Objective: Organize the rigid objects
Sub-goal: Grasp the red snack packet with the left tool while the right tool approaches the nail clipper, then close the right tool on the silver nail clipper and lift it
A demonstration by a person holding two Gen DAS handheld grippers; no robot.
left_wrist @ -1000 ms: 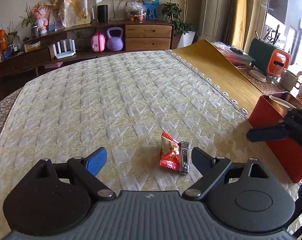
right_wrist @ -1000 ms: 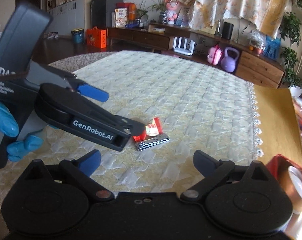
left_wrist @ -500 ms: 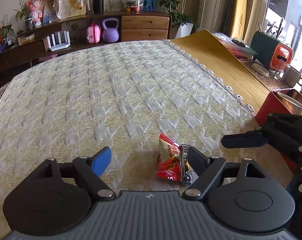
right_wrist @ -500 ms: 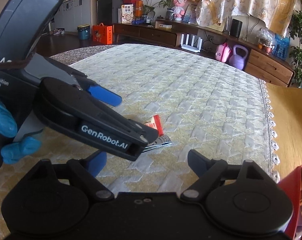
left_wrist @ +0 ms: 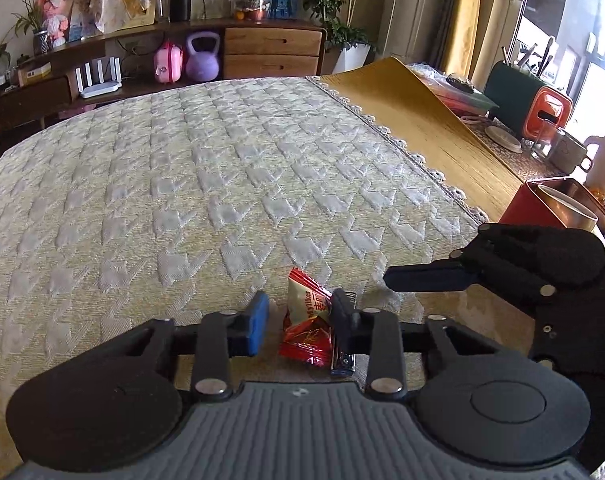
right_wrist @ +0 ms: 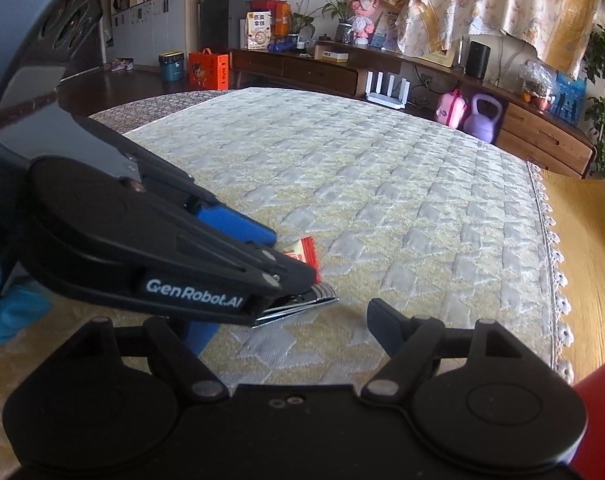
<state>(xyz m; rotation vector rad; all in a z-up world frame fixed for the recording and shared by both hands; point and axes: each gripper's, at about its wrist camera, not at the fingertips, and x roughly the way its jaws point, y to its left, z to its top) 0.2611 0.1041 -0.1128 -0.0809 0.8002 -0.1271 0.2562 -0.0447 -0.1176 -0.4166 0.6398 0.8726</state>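
A red snack packet [left_wrist: 304,326] and a silver nail clipper [left_wrist: 343,360] lie side by side on the quilted cloth [left_wrist: 222,184]. My left gripper [left_wrist: 298,322] is down over them, its jaws narrowed around both; the right finger [left_wrist: 340,316] touches the clipper, the blue pad [left_wrist: 257,322] stands just left of the packet. In the right wrist view the left gripper [right_wrist: 290,276] covers most of the packet [right_wrist: 306,249] and the clipper [right_wrist: 302,305] sticks out beneath it. My right gripper [right_wrist: 286,332] is open and empty, just right of them.
A red tin [left_wrist: 542,208] with a cup inside stands at the right on a wooden mat [left_wrist: 414,120]. Mugs and a green holder [left_wrist: 518,100] are behind it. A sideboard [left_wrist: 270,52] runs along the far wall.
My left gripper has come down over the packet and clipper and its jaws have narrowed around them. My right gripper has moved closer on the right.
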